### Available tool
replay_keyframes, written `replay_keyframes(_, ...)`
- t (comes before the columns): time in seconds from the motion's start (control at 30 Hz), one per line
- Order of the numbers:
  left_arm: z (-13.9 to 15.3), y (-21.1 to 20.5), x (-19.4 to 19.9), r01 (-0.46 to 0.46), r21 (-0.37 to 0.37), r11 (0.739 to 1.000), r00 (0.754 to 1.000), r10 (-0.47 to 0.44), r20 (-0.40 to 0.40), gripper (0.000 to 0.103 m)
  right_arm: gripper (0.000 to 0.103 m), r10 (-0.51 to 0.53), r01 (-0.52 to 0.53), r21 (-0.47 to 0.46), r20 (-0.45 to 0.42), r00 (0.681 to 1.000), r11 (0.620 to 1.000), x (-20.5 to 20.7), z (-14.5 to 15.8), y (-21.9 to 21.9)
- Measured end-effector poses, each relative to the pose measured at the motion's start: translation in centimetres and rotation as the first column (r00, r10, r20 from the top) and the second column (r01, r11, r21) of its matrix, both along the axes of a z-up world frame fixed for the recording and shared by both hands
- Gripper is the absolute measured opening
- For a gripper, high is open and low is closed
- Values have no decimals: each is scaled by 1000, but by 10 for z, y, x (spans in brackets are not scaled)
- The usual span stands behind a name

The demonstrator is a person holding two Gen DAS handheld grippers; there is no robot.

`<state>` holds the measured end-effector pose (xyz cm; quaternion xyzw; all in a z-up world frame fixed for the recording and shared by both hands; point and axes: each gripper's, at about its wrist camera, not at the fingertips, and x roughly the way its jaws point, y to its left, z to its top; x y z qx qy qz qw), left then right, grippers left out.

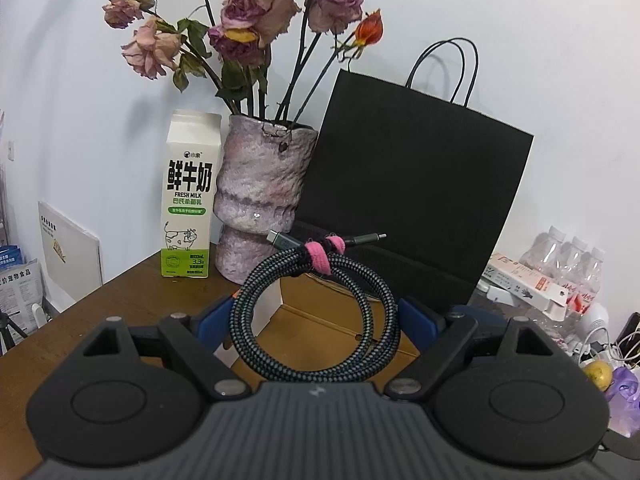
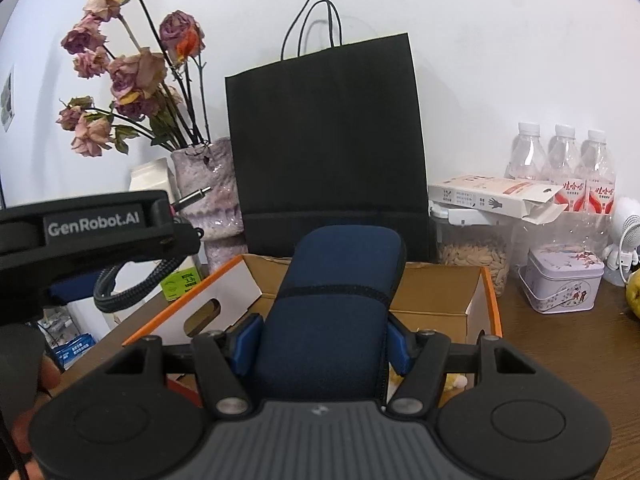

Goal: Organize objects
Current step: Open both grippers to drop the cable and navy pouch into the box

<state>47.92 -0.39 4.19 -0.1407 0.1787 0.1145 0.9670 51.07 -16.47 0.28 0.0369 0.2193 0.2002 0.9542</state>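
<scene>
In the left wrist view my left gripper [image 1: 318, 320] is shut on a coiled grey braided cable [image 1: 372, 312]. A pink strap binds the coil, which stands upright between the blue pads [image 1: 418, 320]. Through the coil I see the open cardboard box [image 1: 268, 312] on the brown table. In the right wrist view my right gripper [image 2: 324, 344] is shut on a dark blue soft pouch [image 2: 332, 308], which sticks out forward over the orange-edged cardboard box [image 2: 440, 296]. The left gripper [image 2: 176, 232] shows at the left of that view, with the cable [image 2: 132, 284] hanging above the box's left side.
Behind the box stands a black paper bag [image 2: 328, 140], with a pink vase of dried roses [image 1: 260, 200] and a milk carton [image 1: 188, 200] to its left. To its right are water bottles [image 2: 564, 160], a seed jar [image 2: 476, 256], a lilac tin [image 2: 560, 280] and a white carton [image 2: 492, 196].
</scene>
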Motion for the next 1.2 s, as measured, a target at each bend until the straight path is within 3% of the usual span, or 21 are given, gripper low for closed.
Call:
replay_keyframes(0.37, -14, -5, 20, 28, 42, 999, 1000, -27, -12, 90, 62, -45, 45, -13, -24, 999, 999, 16, -15, 0)
replay_keyframes(0.4, -15, -6, 21, 32, 47, 998, 999, -31, -16, 91, 62, -52, 52, -11, -29, 998, 999, 18, -17, -1)
replay_keyframes(0.47, -17, -9, 22, 41, 53, 998, 999, -40, -15, 103, 64, -71, 71, -1, -39, 997, 997, 21, -19, -4)
replay_keyframes(0.5, -18, -11, 23, 47, 58, 997, 999, -47, -11, 103, 65, -79, 79, 4, -46, 996, 997, 23, -20, -6)
replay_keyframes(0.53, -18, -13, 23, 48, 65, 997, 999, -48, -12, 103, 69, -91, 91, 8, -49, 995, 996, 24, -21, -8)
replay_keyframes(0.57, -19, -15, 23, 51, 71, 996, 999, -50, -20, 103, 83, -103, 104, 13, -55, 993, 994, 25, -21, -10)
replay_keyframes(0.63, -20, -15, 25, 55, 69, 996, 998, -53, -38, 103, 93, -119, 121, 28, -55, 991, 992, 26, -21, -14)
replay_keyframes(1.2, -13, -18, 10, 59, 42, 997, 998, -58, -27, 103, 103, -97, 97, 4, -48, 994, 995, 13, -11, -12)
